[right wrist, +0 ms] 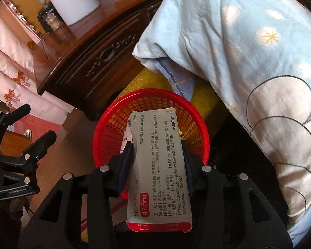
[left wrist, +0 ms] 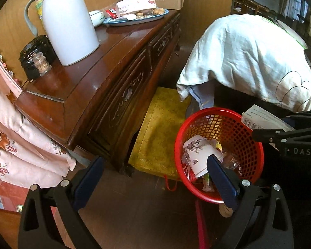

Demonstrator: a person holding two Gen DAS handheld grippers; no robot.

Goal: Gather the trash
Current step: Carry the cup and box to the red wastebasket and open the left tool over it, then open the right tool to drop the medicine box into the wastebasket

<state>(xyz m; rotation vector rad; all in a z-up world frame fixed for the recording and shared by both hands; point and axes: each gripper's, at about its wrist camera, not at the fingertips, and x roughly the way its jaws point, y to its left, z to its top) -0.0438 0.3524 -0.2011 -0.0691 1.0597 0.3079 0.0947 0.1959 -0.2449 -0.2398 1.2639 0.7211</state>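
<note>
I hold the medicine box [right wrist: 159, 166] in my right gripper [right wrist: 158, 145] jaws above the red basket [right wrist: 105, 124], centre frame; next, release; left gripper [left wrist: 155, 166] jaws gape empty

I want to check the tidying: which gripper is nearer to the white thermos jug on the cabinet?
Left. The left gripper hangs open between the cabinet and the red basket; the right gripper, gripping the medicine box, is beyond the basket from the white thermos jug.

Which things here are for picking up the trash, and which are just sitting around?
For the job:
- medicine box, pinched by the right gripper
- red basket, with a paper cup already in it
- left gripper, fingers apart and empty

Just sitting around:
- white thermos
- toothpick jar
- snack tray
- yellow cushion
- blue quilt
</note>
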